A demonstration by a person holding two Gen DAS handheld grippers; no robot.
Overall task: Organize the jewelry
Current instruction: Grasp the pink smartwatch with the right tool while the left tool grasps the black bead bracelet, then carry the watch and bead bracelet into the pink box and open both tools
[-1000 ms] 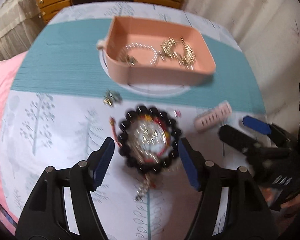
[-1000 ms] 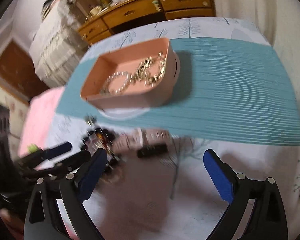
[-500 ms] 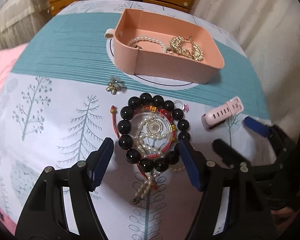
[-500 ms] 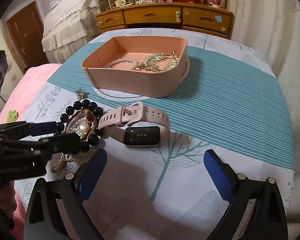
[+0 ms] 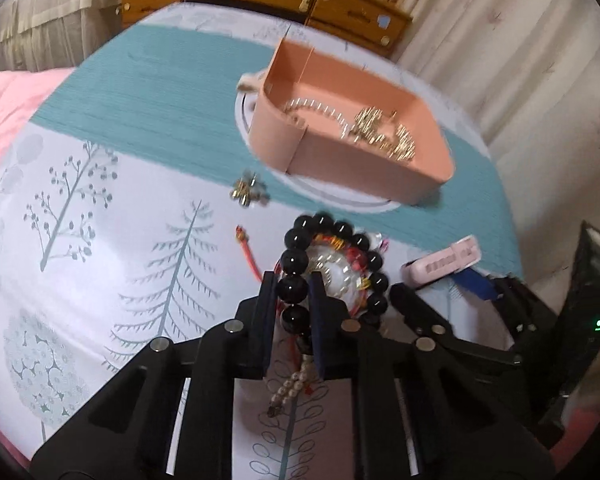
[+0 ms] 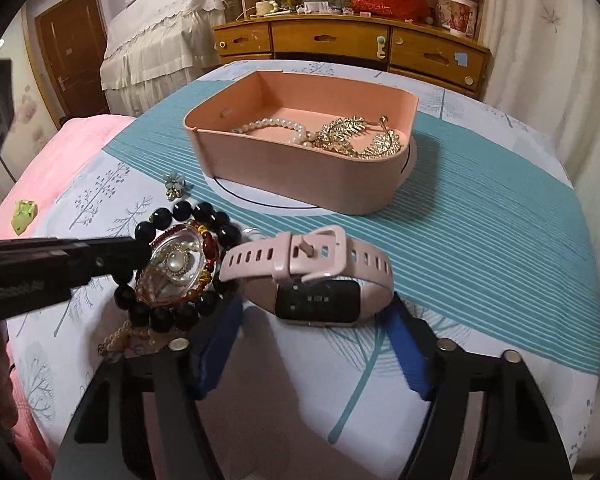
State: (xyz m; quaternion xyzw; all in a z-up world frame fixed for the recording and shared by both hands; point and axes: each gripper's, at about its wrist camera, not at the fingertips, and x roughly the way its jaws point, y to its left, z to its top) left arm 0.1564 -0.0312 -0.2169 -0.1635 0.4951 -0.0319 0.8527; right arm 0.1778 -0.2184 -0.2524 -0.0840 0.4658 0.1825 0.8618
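Observation:
My left gripper (image 5: pixel 293 286) is shut on the black bead bracelet (image 5: pixel 296 260), which rings a pile of red cord and pearl pieces on the table; the bracelet shows in the right wrist view too (image 6: pixel 188 212). My right gripper (image 6: pixel 316 324) is open, its blue pads on either side of the pink smartwatch (image 6: pixel 316 276), close to it. The watch also shows in the left wrist view (image 5: pixel 444 264). The pink box (image 6: pixel 300 176) behind holds a pearl strand (image 6: pixel 276 124) and gold pieces (image 6: pixel 352 140).
A small flower brooch (image 5: pixel 249 191) lies on the cloth left of the box. A wooden dresser (image 6: pixel 340 40) stands behind the round table. A pink blanket (image 6: pixel 52 168) lies at the left with a green scrap (image 6: pixel 24 214) on it.
My left gripper has moved forward and closed on the left side of the black bead bracelet. My right gripper has moved in and narrowed around the pink watch.

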